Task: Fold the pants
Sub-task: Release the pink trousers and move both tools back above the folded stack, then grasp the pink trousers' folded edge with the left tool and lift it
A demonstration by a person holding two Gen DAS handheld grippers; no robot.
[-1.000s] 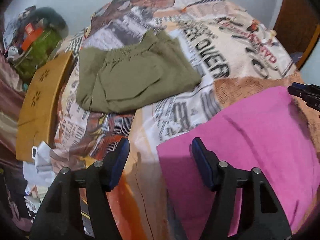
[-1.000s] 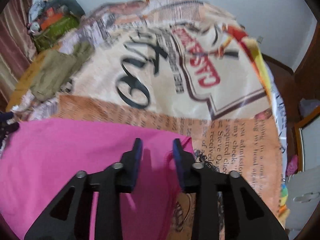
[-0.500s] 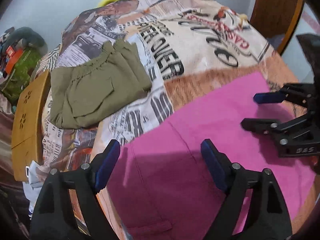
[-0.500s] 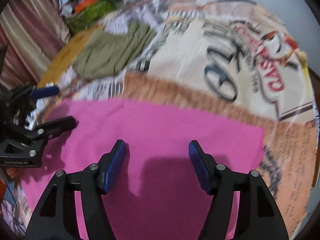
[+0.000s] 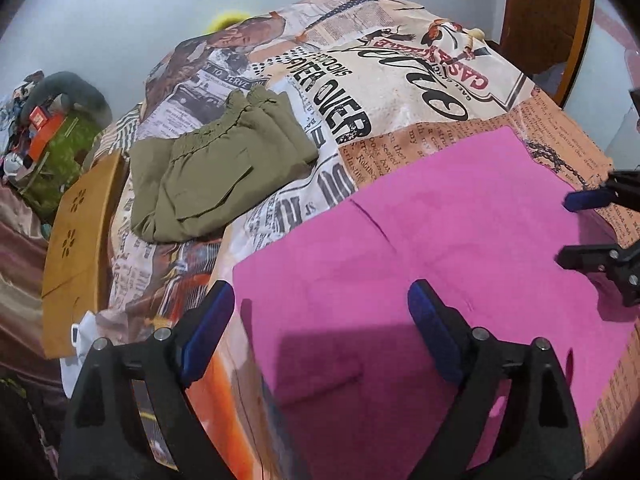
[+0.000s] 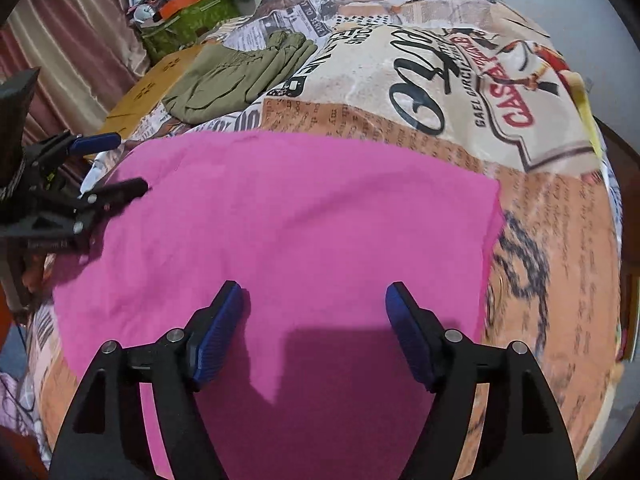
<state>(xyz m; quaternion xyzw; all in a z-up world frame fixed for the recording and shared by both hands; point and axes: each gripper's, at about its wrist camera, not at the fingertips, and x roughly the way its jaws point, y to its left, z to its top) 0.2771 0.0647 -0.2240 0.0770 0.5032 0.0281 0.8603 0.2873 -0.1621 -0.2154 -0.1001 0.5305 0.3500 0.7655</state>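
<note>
Pale grey wall [image 5: 120,32] ran behind a bed covered by a newspaper-print bedspread in cream, orange and black [image 5: 400,80], which filled most of both views. Far left, striped pinkish curtains [image 6: 80,40] hung by a heap of clutter with a green bag [image 5: 64,156] on it, then a tan wooden board with flower cut-outs [image 5: 76,240] sat at the bed's left edge. Just right of that board lay a folded olive-green garment with a gathered waistband [image 5: 216,176], well apart from the pink stuff.

The flat bright pink fabric pants [image 6: 300,208] were spread near the front edge of the bed, pretty smooth, one faint crease line and a seam showing, straight far edge and a squared right corner. Bare bedspread stayed open behind them and to the right, so plenty of room there.

The black left gripper with blue pads [image 5: 320,320] hovered over the pants' left edge, one finger past the edge over the bedspread, the other over pink. Its jaws had just been opening and stood wide apart, gripping nothing. The black right gripper with blue pads [image 6: 316,320] hung over the middle of the pink cloth, jaws also just opening, spread, not pinching it. A dark wooden door frame [image 5: 552,16] stood at the far right.
</note>
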